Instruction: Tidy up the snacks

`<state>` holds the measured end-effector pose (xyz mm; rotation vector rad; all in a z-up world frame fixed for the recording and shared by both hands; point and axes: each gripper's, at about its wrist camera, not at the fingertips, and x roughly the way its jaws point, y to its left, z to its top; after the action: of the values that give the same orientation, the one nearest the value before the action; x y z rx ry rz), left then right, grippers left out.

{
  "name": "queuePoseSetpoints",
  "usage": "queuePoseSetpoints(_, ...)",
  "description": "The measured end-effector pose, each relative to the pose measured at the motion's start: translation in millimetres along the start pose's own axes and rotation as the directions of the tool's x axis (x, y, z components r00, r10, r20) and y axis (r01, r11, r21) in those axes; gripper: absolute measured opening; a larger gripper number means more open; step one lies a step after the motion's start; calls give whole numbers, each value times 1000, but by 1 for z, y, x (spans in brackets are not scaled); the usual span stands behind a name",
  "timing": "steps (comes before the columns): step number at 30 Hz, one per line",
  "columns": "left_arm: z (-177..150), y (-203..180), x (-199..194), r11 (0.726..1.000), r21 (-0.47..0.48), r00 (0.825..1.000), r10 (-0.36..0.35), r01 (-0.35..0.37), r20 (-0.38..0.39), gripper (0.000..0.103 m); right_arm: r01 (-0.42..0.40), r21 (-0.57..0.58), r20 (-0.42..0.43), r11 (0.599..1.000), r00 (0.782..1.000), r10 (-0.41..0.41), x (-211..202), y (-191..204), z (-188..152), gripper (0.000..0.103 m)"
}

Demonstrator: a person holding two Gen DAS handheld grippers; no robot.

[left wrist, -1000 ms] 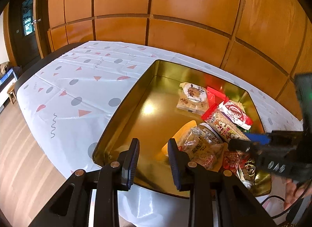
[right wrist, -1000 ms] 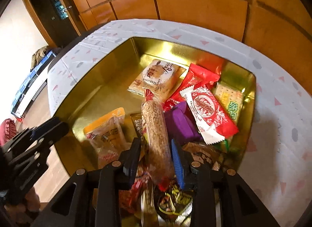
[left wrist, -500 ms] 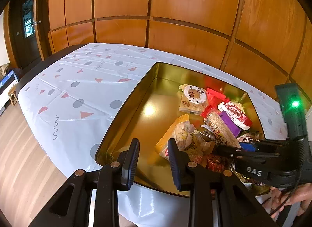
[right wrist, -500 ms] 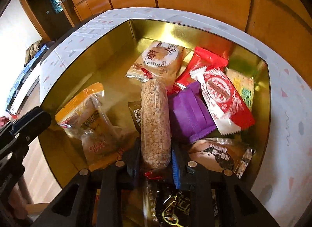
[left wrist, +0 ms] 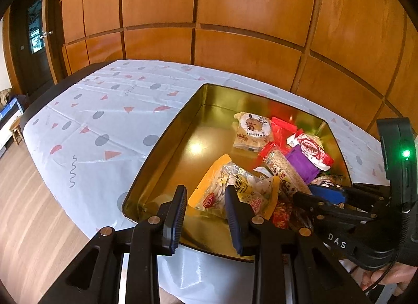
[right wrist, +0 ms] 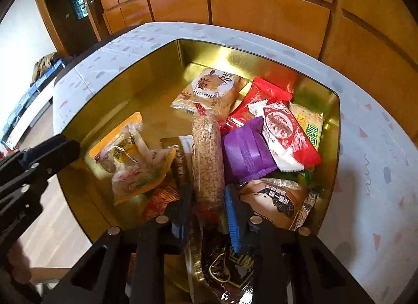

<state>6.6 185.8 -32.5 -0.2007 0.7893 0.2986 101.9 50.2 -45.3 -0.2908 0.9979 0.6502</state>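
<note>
A gold tin point(left wrist: 167, 147) on the table holds several snack packs. My right gripper point(right wrist: 207, 212) is low over the tin's near end, its jaws around the end of a long grain bar point(right wrist: 207, 157); it looks a little wider than before, and I cannot tell whether it still grips. The bar point(left wrist: 284, 170) lies on the pile beside a purple pack point(right wrist: 245, 152). My left gripper point(left wrist: 206, 215) is open and empty above the tin's near rim, by a yellow pack point(left wrist: 235, 191). The right gripper also shows in the left wrist view point(left wrist: 321, 196).
The tin also holds a beige biscuit pack point(right wrist: 211, 92), red packs point(right wrist: 287, 136), a green-lettered cracker pack point(right wrist: 311, 126) and a brown pack point(right wrist: 277, 202). A white patterned cloth point(left wrist: 104, 126) covers the table. Wood panel wall point(left wrist: 235, 16) stands behind. Floor lies left.
My right gripper has lowered the grain bar onto the pile in the tin. Its jaws look slightly wider. The left gripper has shifted a little toward the tin.
</note>
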Motion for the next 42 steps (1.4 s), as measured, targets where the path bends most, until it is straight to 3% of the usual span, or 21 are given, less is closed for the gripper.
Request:
queuePoseSetpoints(11, -1, -6, -8, 1000, 11, 1000, -2, 2, 17, 34, -31, 62, -13, 998, 999, 32, -7, -5, -8, 26)
queuePoseSetpoints(16, -1, -11, -13, 1000, 24, 999, -7, 6, 32, 35, -15, 83, 21, 996, 1000, 13, -22, -6, -14, 30)
queuePoseSetpoints(21, -1, -18, -19, 999, 37, 999, -16, 14, 51, 35, 20, 120, 95, 993, 995, -32, -49, -10, -22, 47)
queuePoseSetpoints(28, -4, -32, -28, 997, 65, 997, -35, 30, 74, 36, 92, 207, 172, 974, 977, -129, -82, -20, -42, 51)
queuePoseSetpoints(36, -11, -48, -45, 995, 91, 993, -37, 27, 110, 38, 185, 250, 246, 950, 937, -247, -110, -23, -69, 66)
queuePoseSetpoints(42, -15, -52, -56, 995, 95, 990, -45, 32, 135, 54, 215, 271, 243, 938, 928, -283, -112, -24, -81, 73)
